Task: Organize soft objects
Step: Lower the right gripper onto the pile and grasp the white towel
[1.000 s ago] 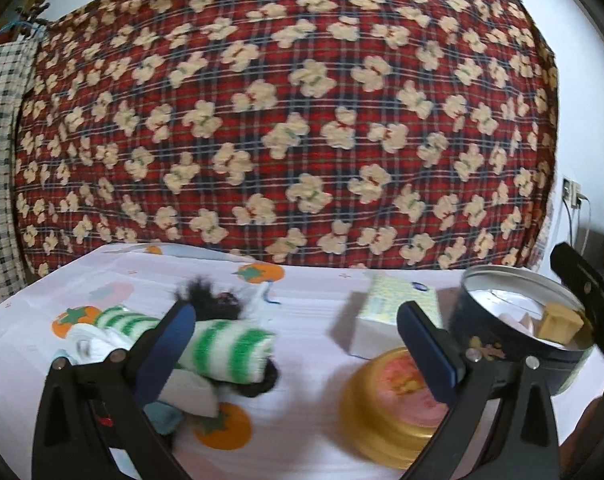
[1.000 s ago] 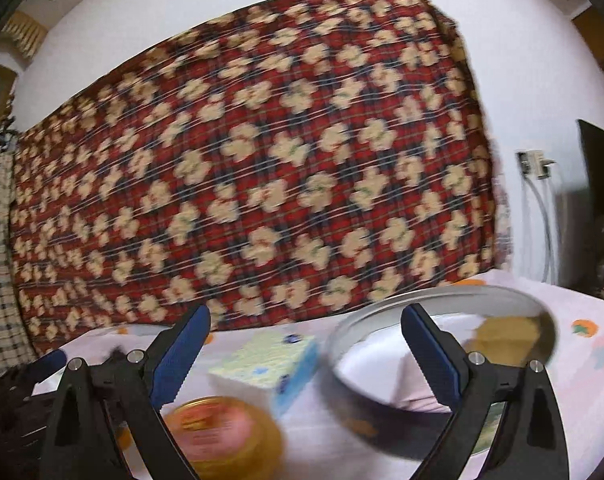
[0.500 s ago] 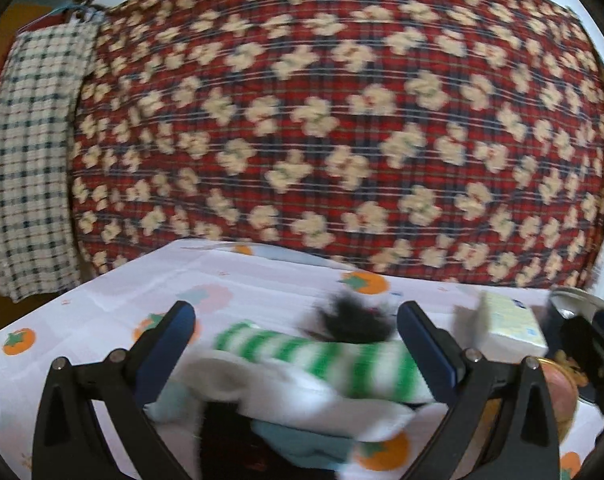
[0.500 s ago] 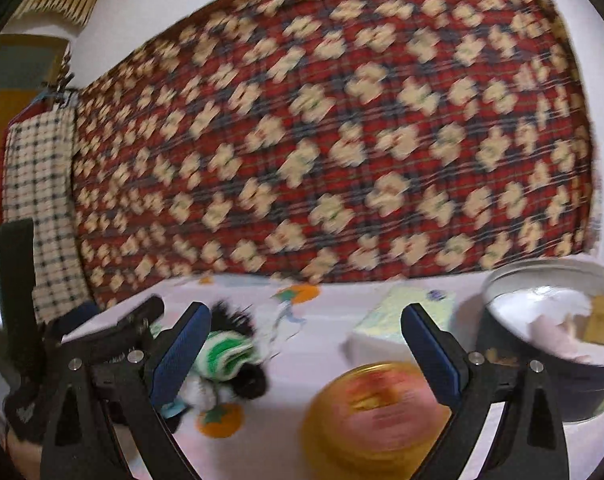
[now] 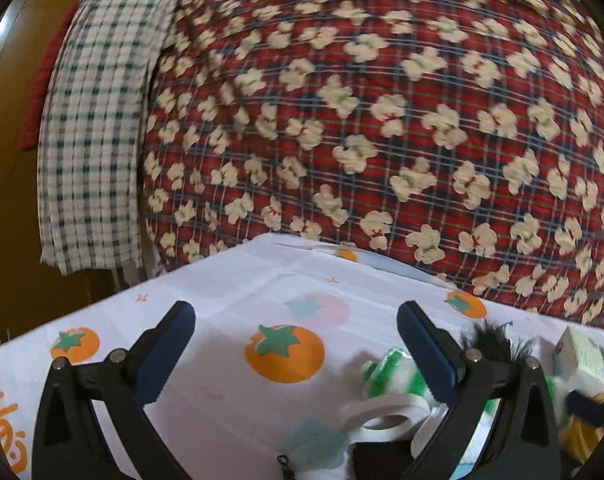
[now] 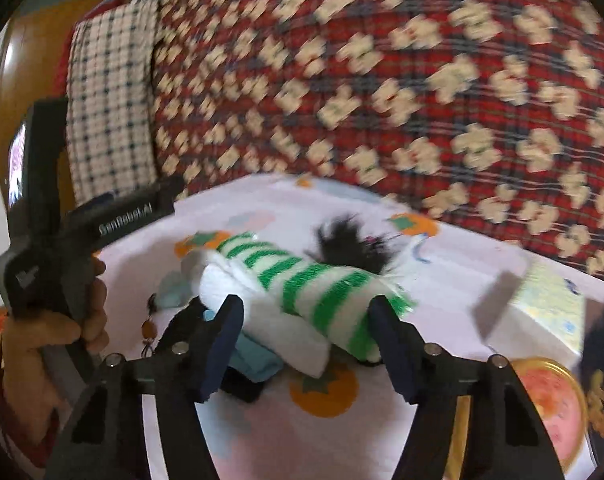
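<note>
Right wrist: striped sock [image 6: 302, 280] blurred (motion).

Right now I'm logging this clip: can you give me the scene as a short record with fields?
surface: tablecloth with fruit print
pile: striped sock, black fluff, white cloth
right hand-held gripper: jaws have just been closing, either side of the sock, not yet pressing
left hand-held gripper: open, nothing between the jaws
nearby: tissue pack, gold lid
</note>
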Tool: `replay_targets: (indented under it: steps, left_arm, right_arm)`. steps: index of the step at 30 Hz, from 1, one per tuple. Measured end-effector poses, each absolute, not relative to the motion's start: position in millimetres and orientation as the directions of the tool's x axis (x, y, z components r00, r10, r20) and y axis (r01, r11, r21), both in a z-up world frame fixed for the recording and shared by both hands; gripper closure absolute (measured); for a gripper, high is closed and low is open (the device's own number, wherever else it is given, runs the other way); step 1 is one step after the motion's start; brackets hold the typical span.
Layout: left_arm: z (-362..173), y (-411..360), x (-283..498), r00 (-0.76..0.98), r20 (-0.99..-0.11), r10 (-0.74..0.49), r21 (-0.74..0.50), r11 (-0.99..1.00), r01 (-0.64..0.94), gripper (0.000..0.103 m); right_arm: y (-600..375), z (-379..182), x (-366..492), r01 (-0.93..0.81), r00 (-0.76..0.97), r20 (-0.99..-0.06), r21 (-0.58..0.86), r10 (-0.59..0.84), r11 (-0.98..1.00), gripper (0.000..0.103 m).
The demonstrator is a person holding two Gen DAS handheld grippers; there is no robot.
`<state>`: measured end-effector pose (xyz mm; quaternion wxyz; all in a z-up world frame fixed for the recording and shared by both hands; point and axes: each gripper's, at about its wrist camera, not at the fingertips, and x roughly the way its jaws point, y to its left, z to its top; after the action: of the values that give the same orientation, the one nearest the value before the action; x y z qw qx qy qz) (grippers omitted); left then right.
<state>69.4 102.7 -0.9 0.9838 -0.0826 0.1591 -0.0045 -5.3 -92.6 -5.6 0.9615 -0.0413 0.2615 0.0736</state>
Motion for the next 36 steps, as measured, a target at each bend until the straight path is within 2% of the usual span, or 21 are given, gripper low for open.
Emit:
replay_targets:
  steps: [3, 4, 5, 6, 9, 17, 19, 21, 23, 25, 26, 27, 29, 30, 33, 36]
  left_arm:
    - [-3, 107, 72, 0.944, -0.327, -0.036, -0.187, 0.982, -0.027, 0.001]
    - [-3, 107, 72, 0.944, -0.327, -0.037, -0.187, 0.982, -0.026, 0.001]
    - [-3, 107, 72, 0.945, -0.325, -0.037, -0.186, 0.982, -0.025, 0.001]
    - [-4, 107, 72, 0.945, -0.324, -0.038, -0.184, 0.983, -0.023, 0.001]
    - [-3, 108, 70, 0.947, -0.318, -0.037, -0.187, 0.982, -0.024, 0.001]
    - [-4, 109, 72, 0.944, -0.328, -0.035, -0.189, 0.982, -0.029, 0.001]
    - [-4, 109, 71, 0.944, -0.327, -0.035, -0.189, 0.982, -0.029, 0.001]
    - [-4, 109, 71, 0.945, -0.325, -0.035, -0.189, 0.982, -0.029, 0.001]
    - [-4, 109, 70, 0.945, -0.325, -0.035, -0.183, 0.983, -0.026, 0.001]
    - [-5, 109, 71, 0.944, -0.327, -0.034, -0.178, 0.984, -0.026, 0.001]
    - [-4, 109, 70, 0.945, -0.326, -0.034, -0.180, 0.983, -0.026, 0.001]
    - [-4, 109, 70, 0.945, -0.327, -0.035, -0.180, 0.983, -0.025, 0.001]
    - [-4, 108, 70, 0.946, -0.324, -0.035, -0.183, 0.983, -0.027, 0.001]
    - [-4, 108, 70, 0.946, -0.323, -0.035, -0.184, 0.983, -0.026, 0.001]
    - [-4, 108, 70, 0.945, -0.324, -0.036, -0.184, 0.983, -0.025, 0.001]
    - [-2, 106, 68, 0.950, -0.310, -0.048, -0.189, 0.982, -0.012, 0.001]
  right_arm:
    - [-84, -11, 11, -0.203, 0.825, -0.545, -0.045, 0.146, 0.978, 0.040]
    - [-82, -13, 15, -0.216, 0.813, -0.562, -0.043, 0.155, 0.976, 0.046]
    - [-80, -14, 17, -0.223, 0.805, -0.572, -0.044, 0.159, 0.974, 0.064]
    - [-80, -14, 16, -0.221, 0.807, -0.569, -0.045, 0.157, 0.974, 0.069]
    - [-84, -13, 17, -0.245, 0.811, -0.546, 0.008, 0.210, 0.969, 0.069]
    - [-88, -30, 48, -0.282, 0.704, -0.650, 0.114, 0.286, 0.953, 0.068]
    - [-82, -32, 53, -0.301, 0.688, -0.668, 0.094, 0.285, 0.949, 0.063]
    - [-74, -34, 58, -0.315, 0.676, -0.682, 0.073, 0.278, 0.946, 0.048]
    - [-70, -37, 64, -0.310, 0.666, -0.695, 0.072, 0.271, 0.948, 0.042]
    - [-67, -40, 67, -0.306, 0.654, -0.711, 0.062, 0.257, 0.950, 0.042]
    - [-68, -37, 64, -0.307, 0.668, -0.696, 0.064, 0.263, 0.950, 0.049]
    - [-71, -35, 61, -0.311, 0.678, -0.680, 0.077, 0.278, 0.947, 0.064]
    - [-81, -31, 55, -0.312, 0.681, -0.656, 0.141, 0.325, 0.940, 0.075]
    - [-86, -30, 53, -0.303, 0.683, -0.647, 0.172, 0.339, 0.937, 0.084]
    - [-98, -19, 42, -0.309, 0.704, -0.591, 0.244, 0.394, 0.919, 0.087]
    - [-118, -1, 25, -0.325, 0.739, -0.483, 0.355, 0.470, 0.877, 0.087]
